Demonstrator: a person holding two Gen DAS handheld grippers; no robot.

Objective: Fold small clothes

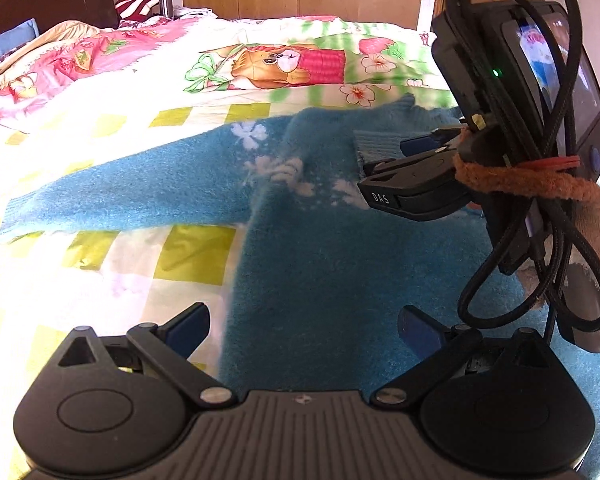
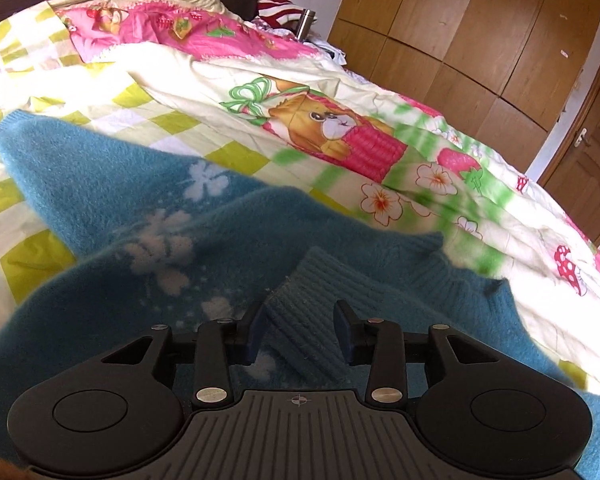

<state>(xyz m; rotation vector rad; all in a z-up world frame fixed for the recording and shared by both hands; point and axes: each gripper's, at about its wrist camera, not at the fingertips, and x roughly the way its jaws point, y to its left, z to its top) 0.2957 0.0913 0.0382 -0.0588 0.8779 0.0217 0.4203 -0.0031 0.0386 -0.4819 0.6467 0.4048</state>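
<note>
- A fuzzy blue sweater (image 1: 320,264) with white flower motifs lies spread on the bed's quilt (image 1: 112,128), its body running from the near edge toward the far side.
- One sleeve (image 1: 132,188) stretches out flat to the left, its long axis almost crosswise to the body, with the cuff at the far left end.
- The other sleeve is folded in over the chest; its ribbed cuff (image 2: 304,316) points toward the far side, near the neckline.
- The right gripper (image 2: 302,330) has its fingers closed part-way, with that ribbed cuff between them; whether they actually pinch it I cannot tell.
- The left gripper (image 1: 304,328) hangs over the near part of the sweater's body with its fingers spread wide, holding nothing.
- In the left wrist view, the right gripper and its looped black cables (image 1: 556,184) cover the sweater's right side.
- That gripper's side reads "DAS".
- The quilt shows a cartoon dog (image 2: 328,128), strawberries and flowers.
- Wooden wardrobes (image 2: 472,28) stand beyond the bed, a door (image 2: 580,168) to the right.
</note>
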